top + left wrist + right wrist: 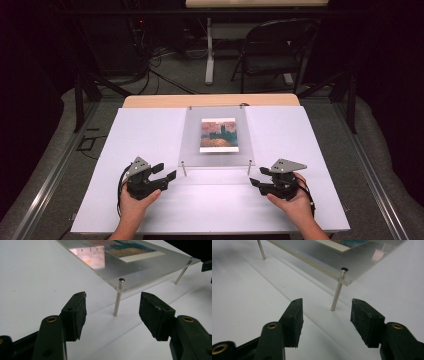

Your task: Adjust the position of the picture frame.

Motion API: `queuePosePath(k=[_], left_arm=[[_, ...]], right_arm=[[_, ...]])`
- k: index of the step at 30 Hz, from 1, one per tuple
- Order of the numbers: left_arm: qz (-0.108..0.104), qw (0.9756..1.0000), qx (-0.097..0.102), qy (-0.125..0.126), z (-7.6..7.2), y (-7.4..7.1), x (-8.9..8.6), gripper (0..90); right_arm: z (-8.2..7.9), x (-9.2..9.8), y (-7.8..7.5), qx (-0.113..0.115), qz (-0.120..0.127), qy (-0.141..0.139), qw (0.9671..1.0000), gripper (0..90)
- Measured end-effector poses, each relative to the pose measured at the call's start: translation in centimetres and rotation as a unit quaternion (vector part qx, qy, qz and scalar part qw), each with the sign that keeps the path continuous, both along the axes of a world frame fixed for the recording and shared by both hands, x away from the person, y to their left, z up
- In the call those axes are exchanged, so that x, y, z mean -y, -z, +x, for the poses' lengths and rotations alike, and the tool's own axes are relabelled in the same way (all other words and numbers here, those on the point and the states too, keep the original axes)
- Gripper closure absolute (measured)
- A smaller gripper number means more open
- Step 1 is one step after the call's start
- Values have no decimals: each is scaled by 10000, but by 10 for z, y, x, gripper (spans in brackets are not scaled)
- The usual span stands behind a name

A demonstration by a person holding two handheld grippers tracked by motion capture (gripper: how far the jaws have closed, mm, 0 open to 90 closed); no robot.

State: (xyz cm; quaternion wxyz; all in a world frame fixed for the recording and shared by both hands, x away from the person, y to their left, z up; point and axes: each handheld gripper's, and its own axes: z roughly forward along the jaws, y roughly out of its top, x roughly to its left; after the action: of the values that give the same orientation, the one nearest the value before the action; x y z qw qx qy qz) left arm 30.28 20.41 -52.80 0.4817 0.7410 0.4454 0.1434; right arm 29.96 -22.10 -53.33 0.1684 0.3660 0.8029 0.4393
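**Clear panel on four pins, both grippers empty**

The panel point(216, 137) stands mid-desk on thin metal legs, a picture point(218, 135) under it. I judge it stiff, slick and easily scratched; safest hold is the near legs. My left gripper point(169, 179) and right gripper point(256, 183) wait apart, each facing its leg point(117, 300), touching nothing.

Two bare forearms, no sleeves, each hand holding a black two-jaw gripper. The left gripper point(167, 178) and right gripper point(256, 183) each carry a grey three-cornered plate on top and trail a black cable. Their blocky black fingers point(75, 312) show scuffed edges, with round brass-coloured fittings at the pivots.
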Motion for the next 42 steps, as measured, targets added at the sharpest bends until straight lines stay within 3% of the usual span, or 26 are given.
queuePosePath(k=[5, 12, 24, 29, 31, 34, 38, 42], left_arm=[[-50, 10000, 36, -60, 1, 0, -3, 396], [-23, 10000, 62, 51, 1, 1, -3, 441], [-110, 9998, 158, -27, 2, -1, -5, 433], [-88, 9998, 185, -75, 3, -2, -4, 412], [-57, 9998, 191, -60, 3, -2, -4, 403], [-174, 9997, 140, 43, 6, -4, -5, 405], [16, 9995, 285, 99, 7, -8, -3, 414], [-43, 9996, 278, 72, 12, -10, 0, 414]], right_arm=[[3, 11, -3, 47, 282, 110, 9995, 495], [5, 20, -3, -39, 359, 229, 9991, 471], [4, 29, -6, 40, 403, 398, 9984, 430], [3, 31, -9, 126, 217, 527, 9983, 404], [4, 32, -9, 123, 208, 551, 9982, 396], [5, 35, -11, 121, 236, 580, 9980, 394], [5, 37, -13, 90, 122, 545, 9984, 402], [8, 38, -13, 25, 185, 631, 9978, 391]])
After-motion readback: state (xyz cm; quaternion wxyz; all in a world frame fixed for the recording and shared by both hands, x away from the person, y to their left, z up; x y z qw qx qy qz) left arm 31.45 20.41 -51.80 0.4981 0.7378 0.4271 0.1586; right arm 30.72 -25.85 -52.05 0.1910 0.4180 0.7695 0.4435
